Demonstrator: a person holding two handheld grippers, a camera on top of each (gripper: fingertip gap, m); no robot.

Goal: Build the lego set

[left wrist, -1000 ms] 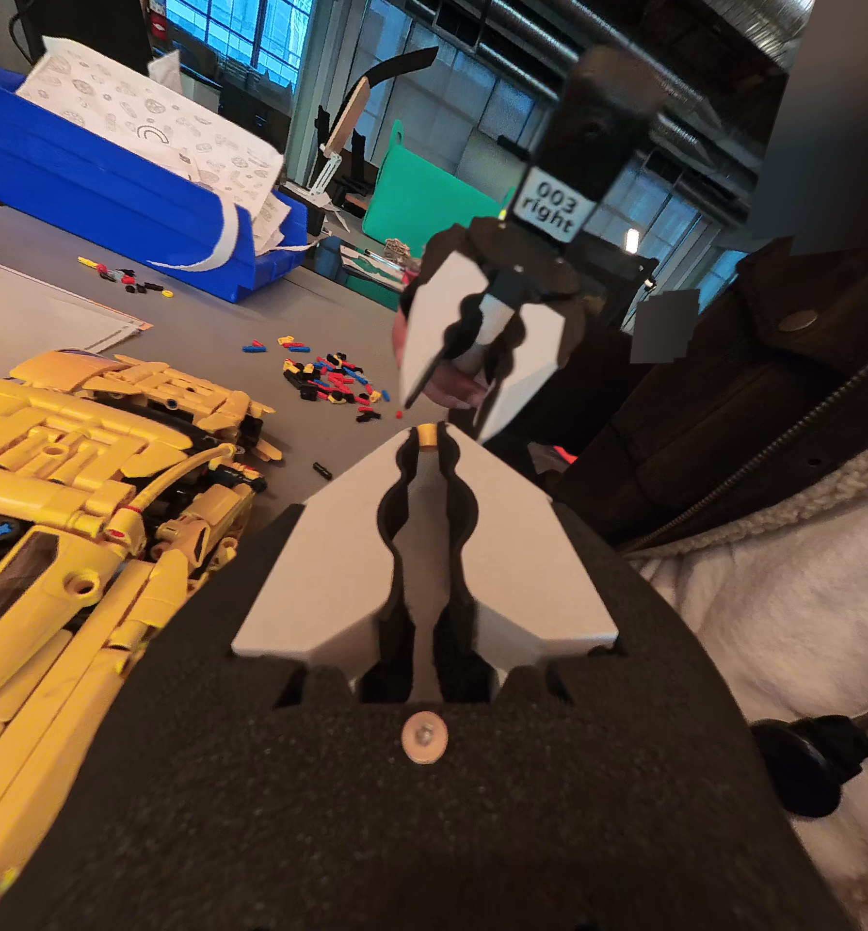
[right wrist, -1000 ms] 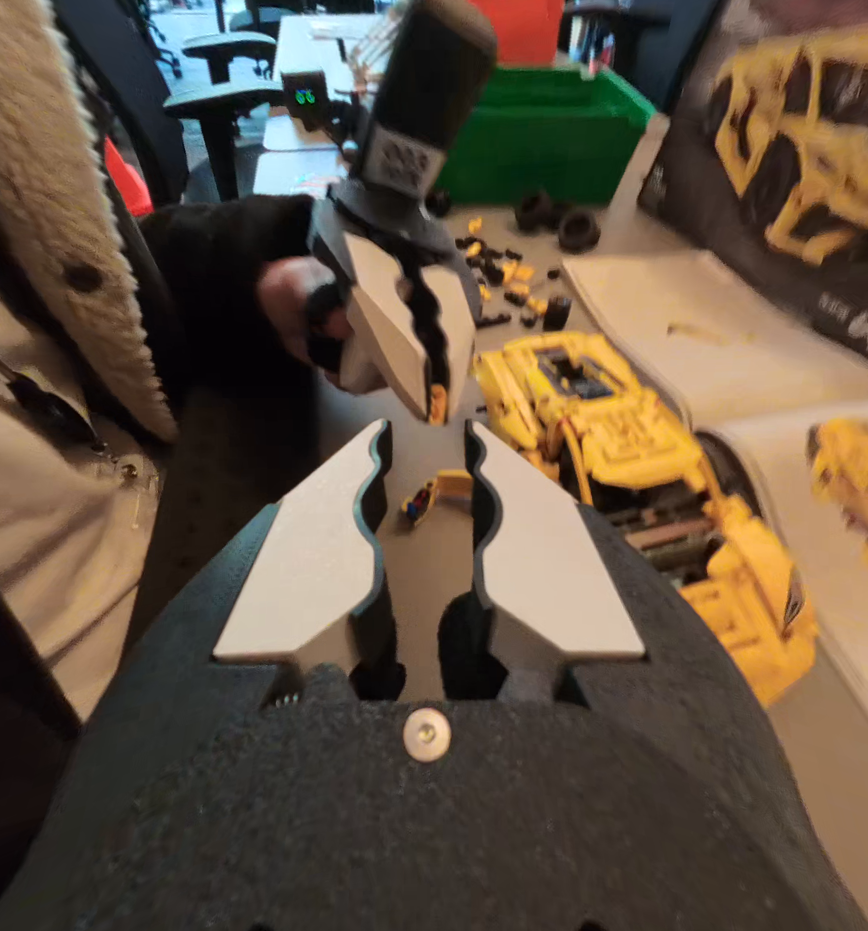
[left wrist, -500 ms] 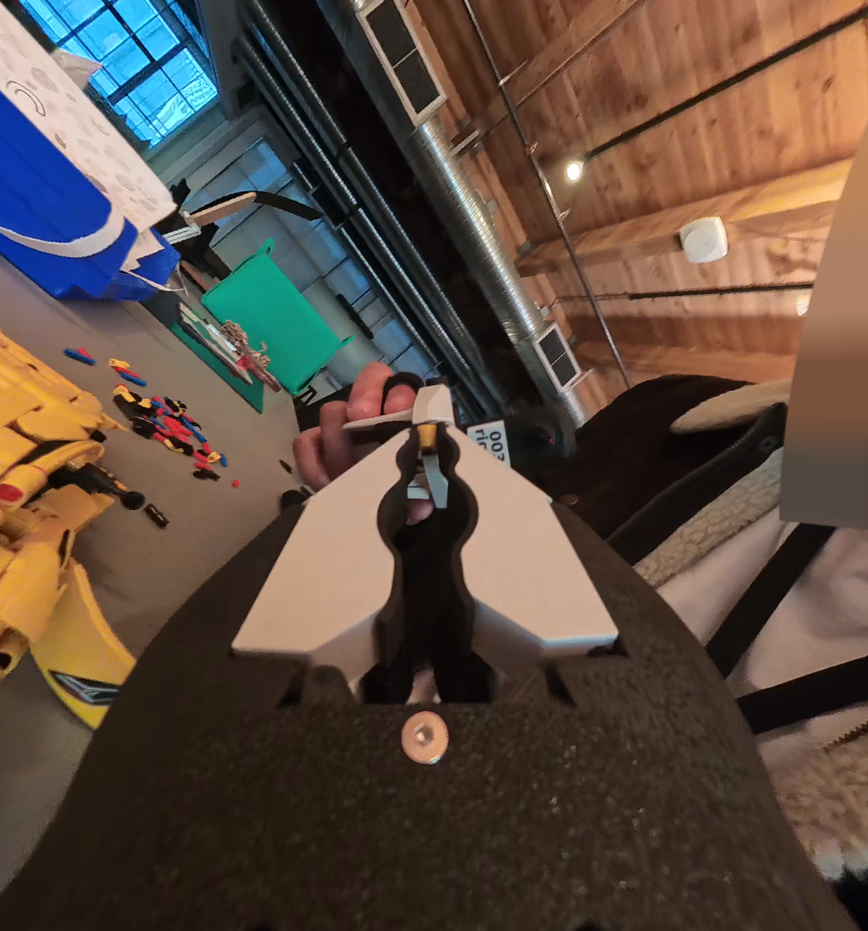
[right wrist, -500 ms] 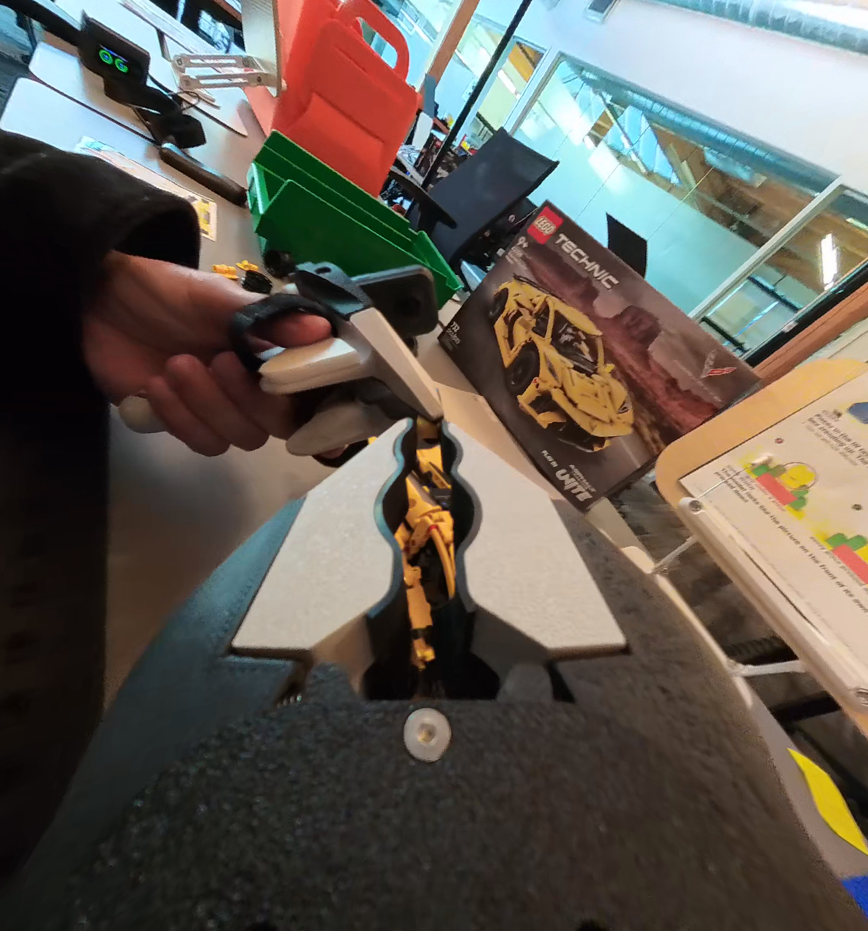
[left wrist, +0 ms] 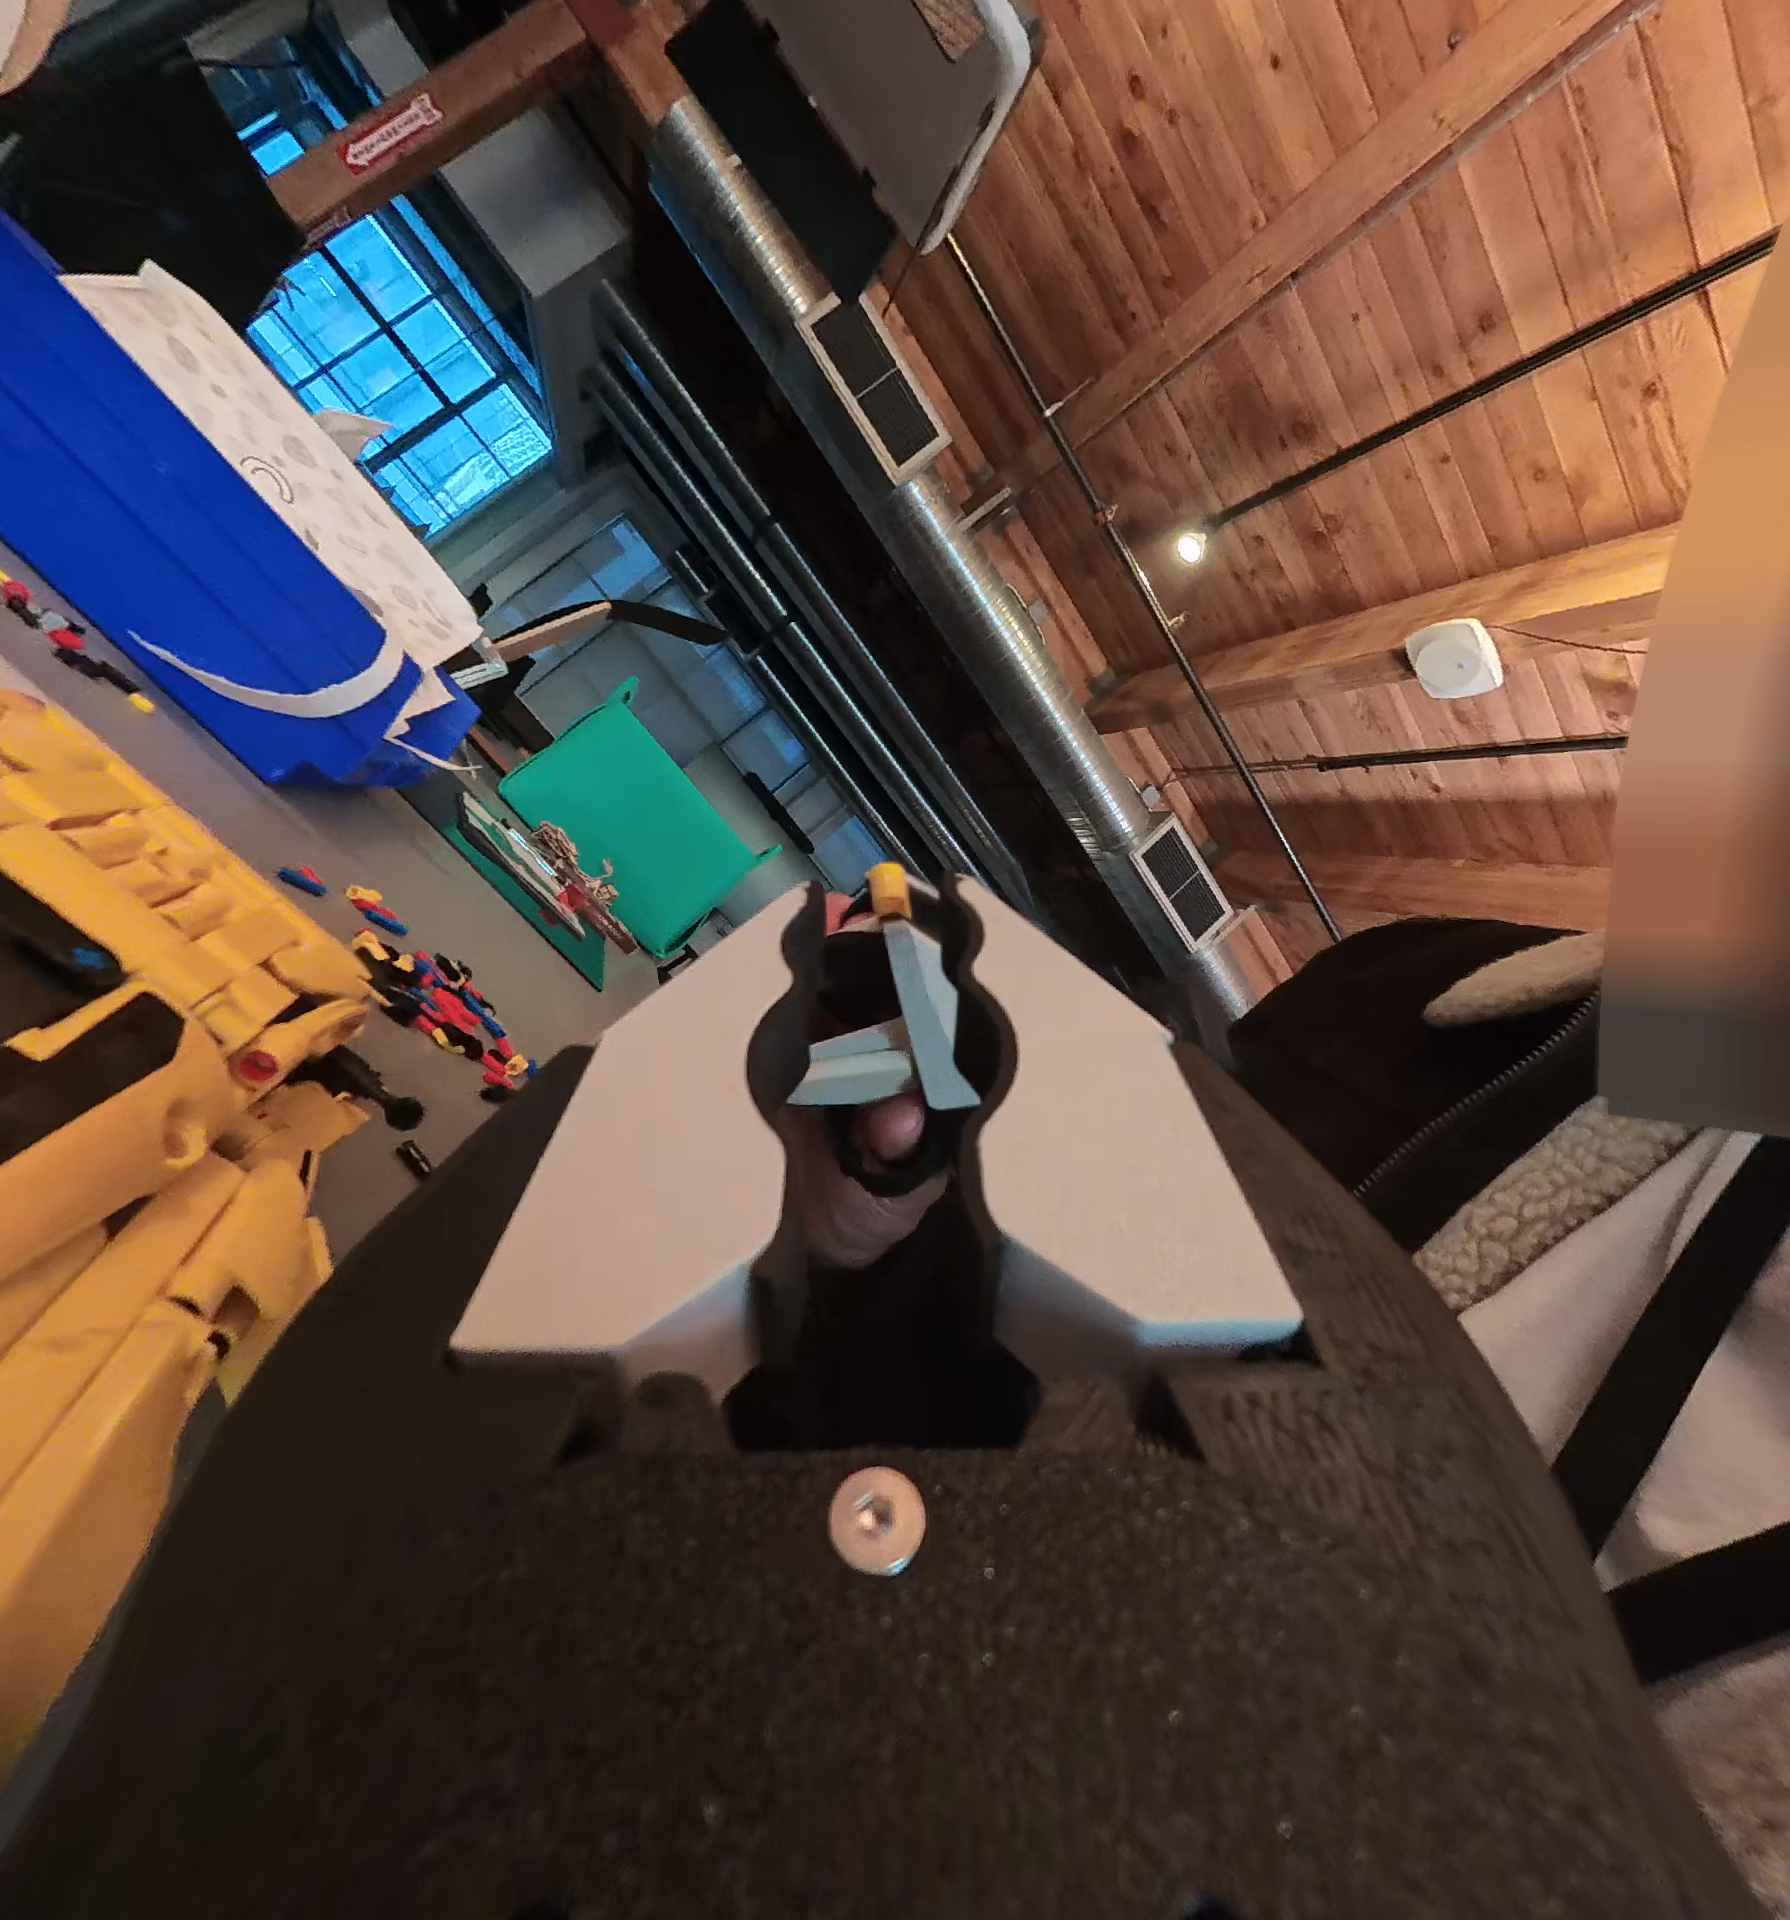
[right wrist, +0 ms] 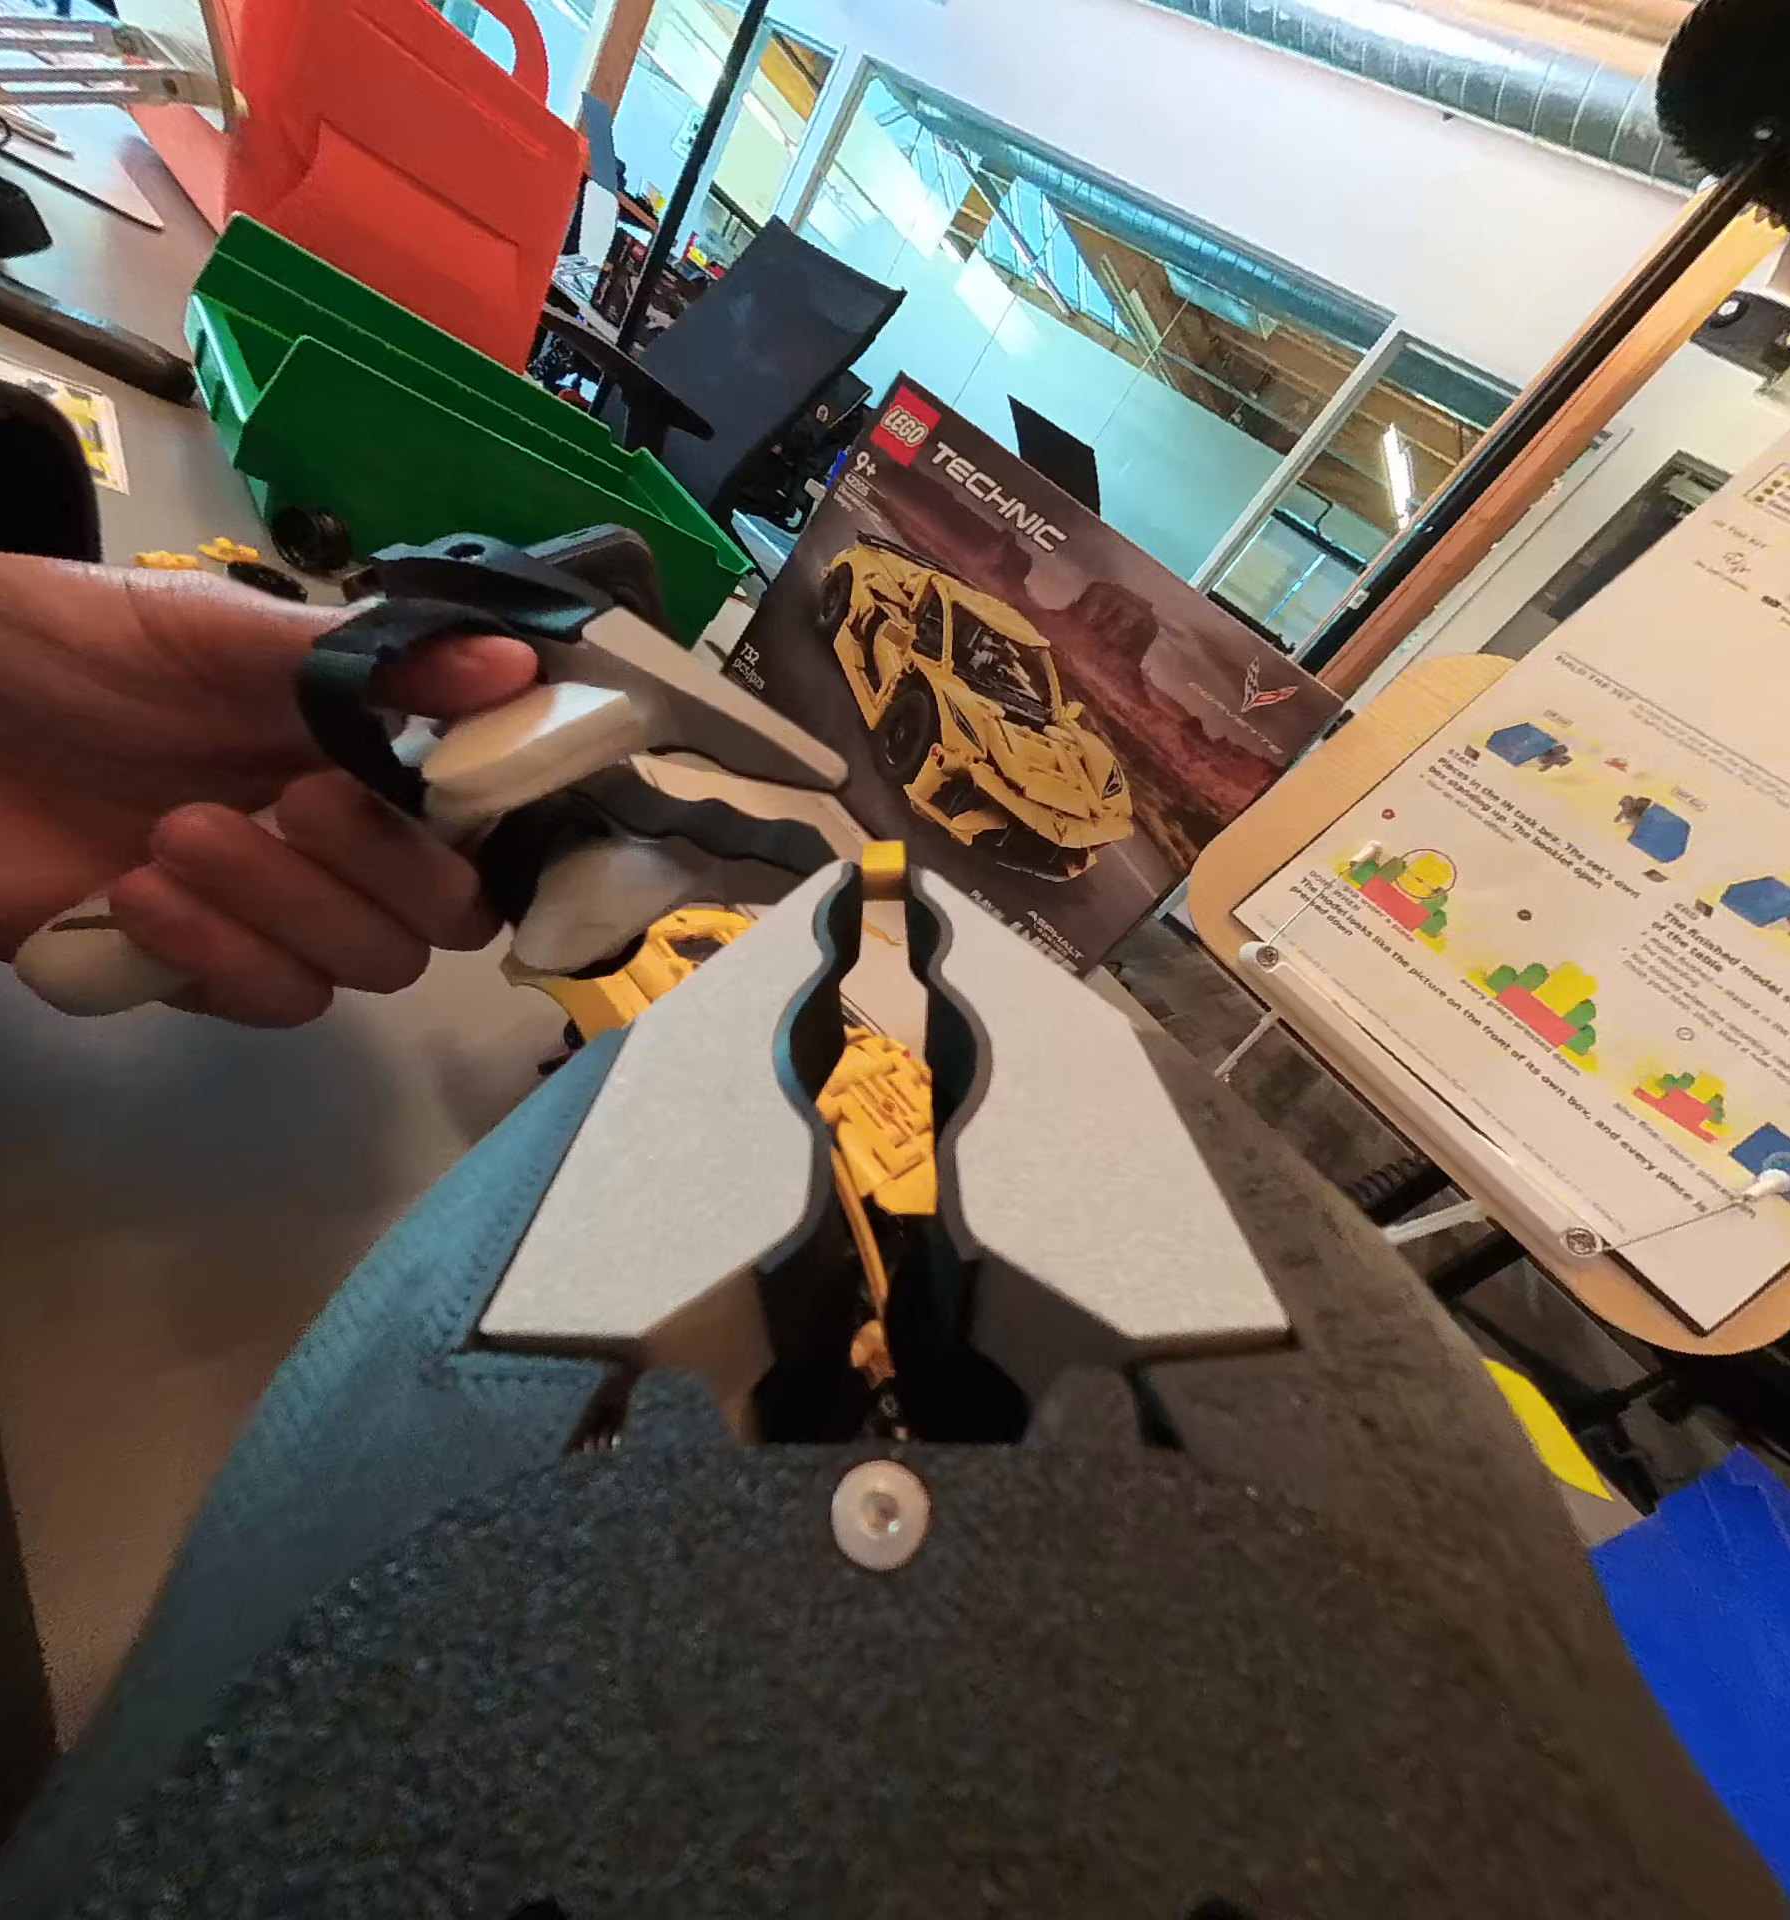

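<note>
Small yellow lego piece (right wrist: pixel 883 871) pinched at tips of my right gripper (right wrist: pixel 883 883), raised off table for handover, I judge. My left gripper (left wrist: pixel 886 902) also clamps yellow bit (left wrist: pixel 887 891), likely same piece. Yellow lego car (left wrist: pixel 91 1039) below-left.

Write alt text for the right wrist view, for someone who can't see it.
The right claw pinches a small yellow piece at its tips, lifted above a grey table. A hand holds the left claw just beyond it. Behind stand the set's box picturing a yellow car, green bins and an instruction sheet.
</note>
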